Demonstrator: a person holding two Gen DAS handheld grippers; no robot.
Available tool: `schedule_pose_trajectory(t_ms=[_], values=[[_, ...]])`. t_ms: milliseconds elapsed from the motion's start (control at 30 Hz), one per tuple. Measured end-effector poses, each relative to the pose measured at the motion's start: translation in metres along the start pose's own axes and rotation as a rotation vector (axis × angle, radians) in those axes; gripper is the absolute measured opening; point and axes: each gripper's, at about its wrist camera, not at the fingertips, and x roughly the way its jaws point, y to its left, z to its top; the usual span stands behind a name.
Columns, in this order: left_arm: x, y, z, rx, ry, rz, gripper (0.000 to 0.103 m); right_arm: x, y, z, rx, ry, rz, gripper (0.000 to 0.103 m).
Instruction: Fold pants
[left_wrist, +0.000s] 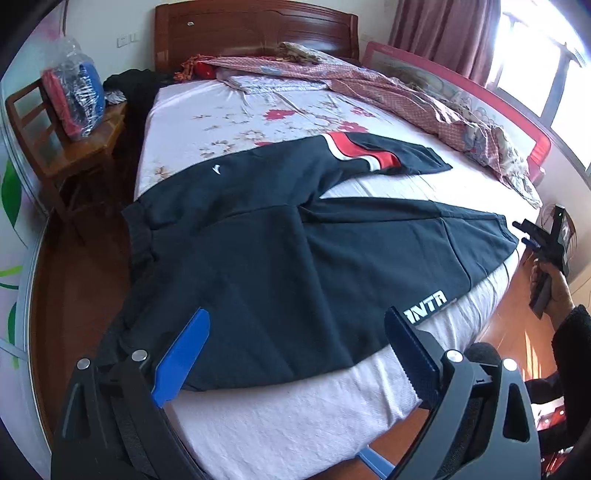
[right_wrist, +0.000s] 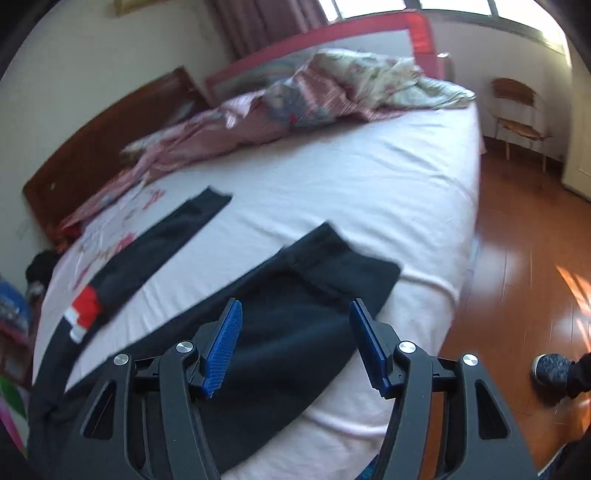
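Note:
Dark navy pants (left_wrist: 280, 251) lie spread flat on the bed, legs apart, waistband at the bed's left edge. The far leg carries a red and white stripe (left_wrist: 365, 151); the near leg has white lettering (left_wrist: 424, 301). My left gripper (left_wrist: 297, 319) hangs open above the near leg's hip area, nothing between its blue pads. In the right wrist view the right gripper (right_wrist: 295, 314) stands open over the near leg's cuff end (right_wrist: 332, 273), holding nothing. That gripper also shows at the bed's right edge (left_wrist: 532, 230), held by a hand.
A rumpled pink quilt (left_wrist: 406, 96) lies along the far side by a red bed rail (left_wrist: 517, 122). A wooden chair (left_wrist: 74, 147) with bagged clothes stands left of the bed. Wooden floor and a person's shoe (right_wrist: 550, 369) are at the right.

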Motion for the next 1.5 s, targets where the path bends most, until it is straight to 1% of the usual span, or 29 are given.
schedule_pose_trajectory(t_ms=[33, 67, 100, 133, 167, 233, 300, 333, 433, 467, 500, 533, 567, 633, 700, 767, 900, 967, 1000, 1033, 1100, 1167, 1200, 1267, 1333, 1400, 1433, 1467, 1500], values=[[-0.001, 0.007, 0.002, -0.013, -0.013, 0.009, 0.099, 0.022, 0.005, -0.007, -0.019, 0.096, -0.026, 0.061], [-0.002, 0.019, 0.004, -0.033, -0.03, 0.017, 0.1, 0.031, 0.013, -0.013, -0.079, 0.109, -0.087, 0.061], [-0.003, 0.029, 0.007, -0.051, -0.039, 0.025, 0.1, 0.026, 0.025, -0.014, -0.14, 0.069, -0.135, 0.061], [-0.003, 0.043, 0.01, -0.075, -0.047, 0.037, 0.101, 0.025, 0.033, -0.013, -0.166, 0.079, -0.164, 0.061], [-0.003, 0.054, 0.013, -0.092, -0.05, 0.041, 0.101, 0.018, 0.038, -0.012, -0.15, 0.071, -0.169, 0.061], [0.0, 0.09, 0.021, -0.146, -0.069, 0.066, 0.101, -0.008, 0.045, -0.01, -0.099, 0.011, -0.133, 0.061], [0.007, 0.134, 0.031, -0.207, -0.104, 0.026, 0.101, -0.031, 0.061, -0.011, -0.109, -0.012, -0.084, 0.061], [0.012, 0.153, 0.034, -0.239, -0.123, 0.005, 0.101, -0.04, 0.069, -0.013, -0.112, -0.013, -0.061, 0.061], [0.038, 0.208, 0.046, -0.32, -0.173, -0.108, 0.101, -0.058, 0.093, -0.022, -0.109, 0.024, 0.013, 0.061], [0.048, 0.22, 0.048, -0.328, -0.177, -0.151, 0.1, -0.061, 0.103, -0.029, -0.103, 0.039, 0.031, 0.061], [0.063, 0.233, 0.051, -0.329, -0.176, -0.157, 0.099, -0.063, 0.113, -0.034, -0.095, 0.065, 0.061, 0.061], [0.074, 0.241, 0.054, -0.322, -0.175, -0.134, 0.099, -0.064, 0.122, -0.039, -0.089, 0.088, 0.078, 0.061], [0.09, 0.251, 0.055, -0.316, -0.168, -0.158, 0.099, -0.067, 0.133, -0.046, -0.093, 0.098, 0.08, 0.061], [0.117, 0.268, 0.056, -0.354, -0.133, -0.174, 0.099, -0.069, 0.154, -0.057, -0.114, 0.133, 0.108, 0.061], [0.141, 0.279, 0.056, -0.39, -0.112, -0.258, 0.099, -0.07, 0.177, -0.068, -0.146, 0.156, 0.114, 0.061], [0.158, 0.284, 0.057, -0.408, -0.103, -0.281, 0.099, -0.069, 0.201, -0.078, -0.178, 0.194, 0.148, 0.061], [0.2, 0.294, 0.058, -0.485, -0.088, -0.351, 0.099, -0.07, 0.242, -0.092, -0.235, 0.228, 0.175, 0.061], [0.213, 0.297, 0.062, -0.519, -0.088, -0.373, 0.099, -0.069, 0.256, -0.096, -0.264, 0.241, 0.193, 0.061], [0.217, 0.296, 0.064, -0.52, -0.099, -0.397, 0.099, -0.068, 0.261, -0.098, -0.273, 0.25, 0.193, 0.061], [0.22, 0.294, 0.066, -0.512, -0.108, -0.393, 0.098, -0.066, 0.265, -0.1, -0.281, 0.261, 0.192, 0.061], [0.224, 0.291, 0.07, -0.503, -0.11, -0.422, 0.086, -0.062, 0.271, -0.103, -0.288, 0.281, 0.199, 0.061], [0.228, 0.29, 0.073, -0.502, -0.091, -0.433, 0.073, -0.059, 0.276, -0.105, -0.289, 0.294, 0.204, 0.061], [0.227, 0.287, 0.073, -0.491, -0.089, -0.417, 0.07, -0.057, 0.277, -0.105, -0.286, 0.302, 0.21, 0.061], [0.224, 0.287, 0.07, -0.484, -0.08, -0.373, 0.049, -0.056, 0.282, -0.107, -0.304, 0.3, 0.21, 0.061], [0.221, 0.292, 0.069, -0.512, -0.089, -0.382, 0.043, -0.055, 0.287, -0.109, -0.324, 0.304, 0.219, 0.061], [0.217, 0.291, 0.069, -0.496, -0.091, -0.39, 0.034, -0.051, 0.287, -0.109, -0.319, 0.319, 0.231, 0.061], [0.215, 0.288, 0.071, -0.476, -0.09, -0.373, 0.028, -0.05, 0.287, -0.108, -0.31, 0.321, 0.233, 0.061], [0.213, 0.284, 0.072, -0.455, -0.086, -0.335, 0.018, -0.048, 0.287, -0.106, -0.305, 0.321, 0.232, 0.061], [0.21, 0.284, 0.072, -0.46, -0.09, -0.318, 0.013, -0.047, 0.288, -0.104, -0.305, 0.32, 0.227, 0.061]])
